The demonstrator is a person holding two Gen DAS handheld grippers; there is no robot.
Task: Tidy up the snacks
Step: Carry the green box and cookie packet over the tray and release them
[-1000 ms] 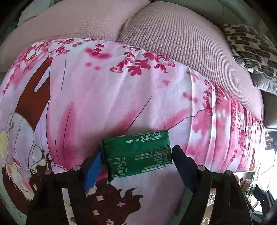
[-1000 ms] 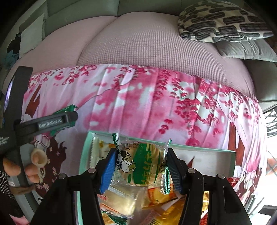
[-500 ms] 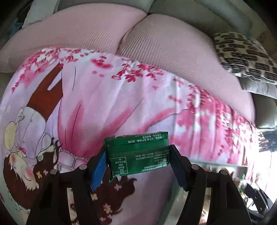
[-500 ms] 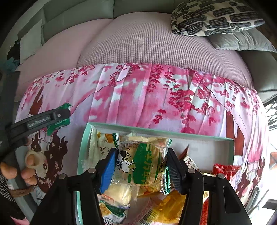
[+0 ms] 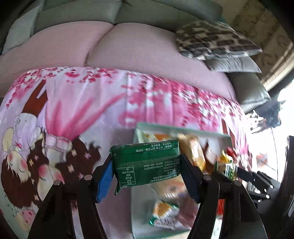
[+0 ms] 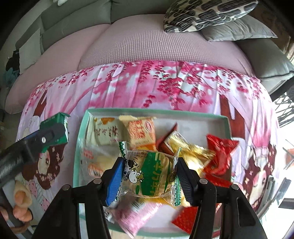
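Observation:
My left gripper (image 5: 146, 169) is shut on a green foil snack packet (image 5: 146, 161) and holds it above the left edge of a pale green box (image 5: 139, 126). In the right wrist view the same packet (image 6: 61, 122) and left gripper (image 6: 51, 135) sit just left of the box (image 6: 80, 139). My right gripper (image 6: 149, 176) is shut on a clear biscuit packet (image 6: 149, 174) with a cow picture and green stripe, held over the box. Several wrapped snacks (image 6: 141, 132) lie inside.
The box rests on a pink cherry-blossom cloth (image 6: 165, 86) over a pink sofa cushion (image 6: 156, 42). A black-and-white patterned pillow (image 6: 205, 14) and grey pillows (image 6: 238, 29) lie at the back right. Red packets (image 6: 220, 152) fill the box's right side.
My left gripper has carried the green packet to the right, up to the box's left edge. My right gripper, still holding the biscuit packet, has moved further over the box.

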